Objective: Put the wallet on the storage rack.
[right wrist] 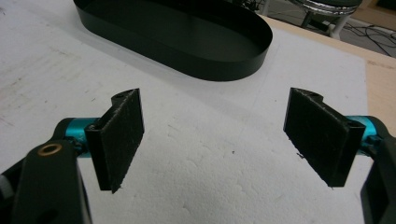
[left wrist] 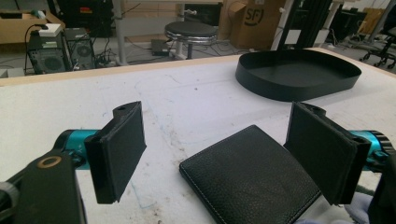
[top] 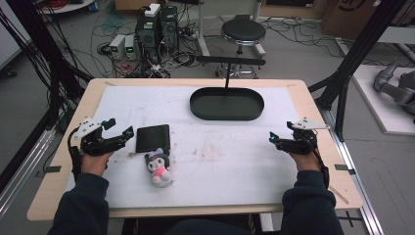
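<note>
So the biggest thing here is the light wooden table [top: 313, 105], and a white foam sheet [top: 230, 166] is covering most of its top. Sitting on that sheet toward 12 o'clock is a black oval tray with a low wall [top: 226, 104], and in the right gripper view [right wrist: 261, 44] its inside is looking bare.

Next down in size, the person's forearms in dark sleeves are coming in from 6 o'clock. The left gripper [top: 120, 133] is hanging around 9 o'clock of the sheet, and its jaws are standing spread wide with nothing pinched between them. In its own view the left gripper [left wrist: 212, 154] is looking right over the near corner of a flat black leather wallet with pale stitching [left wrist: 252, 179], which is lying on the foam below and between the two pads, nearer the right-hand one; I can't tell whether that pad is touching it. From above, the wallet [top: 153, 138] is sitting just to the 3 o'clock side of the left gripper.

The right gripper [top: 272, 138] is hovering out at 3 o'clock of the sheet, well apart from everything. Its jaws are spread wide too, and in its own view [right wrist: 212, 140] there's just bare foam between the pads.

Smallest bit: a little plush doll with a black hood and pink body [top: 159, 167] is lying just at 6 o'clock of the wallet, looks like touching its edge or very nearly.
</note>
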### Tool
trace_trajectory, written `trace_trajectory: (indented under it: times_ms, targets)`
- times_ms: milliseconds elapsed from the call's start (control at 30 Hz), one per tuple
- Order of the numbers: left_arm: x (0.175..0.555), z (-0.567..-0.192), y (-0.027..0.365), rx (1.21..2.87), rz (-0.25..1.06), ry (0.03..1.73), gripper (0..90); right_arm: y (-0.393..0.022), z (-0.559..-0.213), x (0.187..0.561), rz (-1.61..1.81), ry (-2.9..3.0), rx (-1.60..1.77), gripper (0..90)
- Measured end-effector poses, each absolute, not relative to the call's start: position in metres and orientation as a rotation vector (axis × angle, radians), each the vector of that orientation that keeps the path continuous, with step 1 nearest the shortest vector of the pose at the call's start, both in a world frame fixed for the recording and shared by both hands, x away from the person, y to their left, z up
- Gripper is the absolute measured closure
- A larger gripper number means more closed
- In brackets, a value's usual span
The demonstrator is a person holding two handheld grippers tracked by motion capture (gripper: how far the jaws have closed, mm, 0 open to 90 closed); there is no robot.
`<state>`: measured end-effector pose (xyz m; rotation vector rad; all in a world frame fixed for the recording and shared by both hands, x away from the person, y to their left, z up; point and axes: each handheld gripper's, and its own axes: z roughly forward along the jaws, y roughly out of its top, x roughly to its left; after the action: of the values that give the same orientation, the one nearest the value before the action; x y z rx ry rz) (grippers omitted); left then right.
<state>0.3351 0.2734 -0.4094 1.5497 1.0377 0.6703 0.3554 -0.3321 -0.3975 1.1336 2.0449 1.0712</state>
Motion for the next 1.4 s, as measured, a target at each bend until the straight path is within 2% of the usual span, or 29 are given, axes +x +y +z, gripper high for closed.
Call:
trace_trajectory:
  times_ms: [700, 867, 1000, 1133, 1400]
  targets:
    - [0.338, -0.4, 0.273, 1.562, 0.596, 0.993, 19.7, -0.328, -0.398, 0.351, 1.085, 2.077, 1.099, 20.5]
    - [0.353, -0.396, 0.269, 1.615, 0.559, 0.95, 20.5, -0.328, -0.396, 0.352, 1.093, 2.068, 1.096, 20.5]
    - [0.387, -0.403, 0.26, 1.762, 0.484, 0.926, 33.2, -0.326, -0.398, 0.356, 1.086, 2.083, 1.09, 20.5]
    - [0.408, -0.419, 0.258, 1.807, 0.42, 0.956, 40.4, -0.325, -0.398, 0.355, 1.083, 2.09, 1.085, 20.5]
    - [0.421, -0.439, 0.263, 1.895, 0.373, 1.025, 42.3, -0.324, -0.397, 0.352, 1.083, 2.093, 1.087, 20.5]
